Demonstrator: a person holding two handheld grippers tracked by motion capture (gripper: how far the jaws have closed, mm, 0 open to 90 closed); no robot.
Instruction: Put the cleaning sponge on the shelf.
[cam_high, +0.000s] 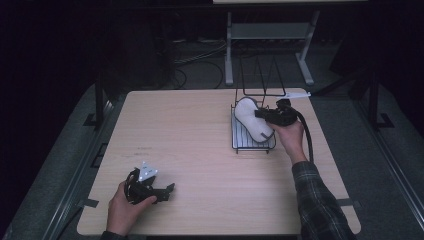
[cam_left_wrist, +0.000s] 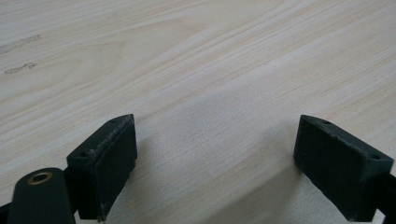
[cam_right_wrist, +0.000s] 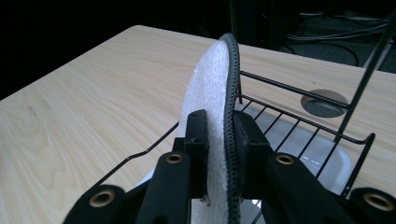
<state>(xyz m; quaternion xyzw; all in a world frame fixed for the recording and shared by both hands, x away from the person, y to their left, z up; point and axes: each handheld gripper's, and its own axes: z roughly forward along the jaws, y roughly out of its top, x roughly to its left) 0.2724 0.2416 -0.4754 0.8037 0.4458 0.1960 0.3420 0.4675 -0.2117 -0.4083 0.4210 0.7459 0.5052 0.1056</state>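
the right gripper (cam_high: 263, 114) was clamped on the edge of a white pad (cam_right_wrist: 208, 88) with a dark rim, holding it upright over the wire rack (cam_high: 252, 141) near the table's (cam_high: 190, 135) far right. the left gripper (cam_high: 167, 190) rested on the near left, jaws wide apart on bare wood.

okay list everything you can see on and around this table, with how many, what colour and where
Table: one, light wood, centre of the high view.
Wire rack: one, black, on the table's far right part.
Insole: one, white with a dark edge, over the wire rack.
Cable hole: one, grey, in the tabletop beyond the rack.
Stand: one, grey metal, on the floor behind the table.
Left gripper: one, black, near left of the table, jaws apart over bare wood.
Right gripper: one, black, clamped on the insole.
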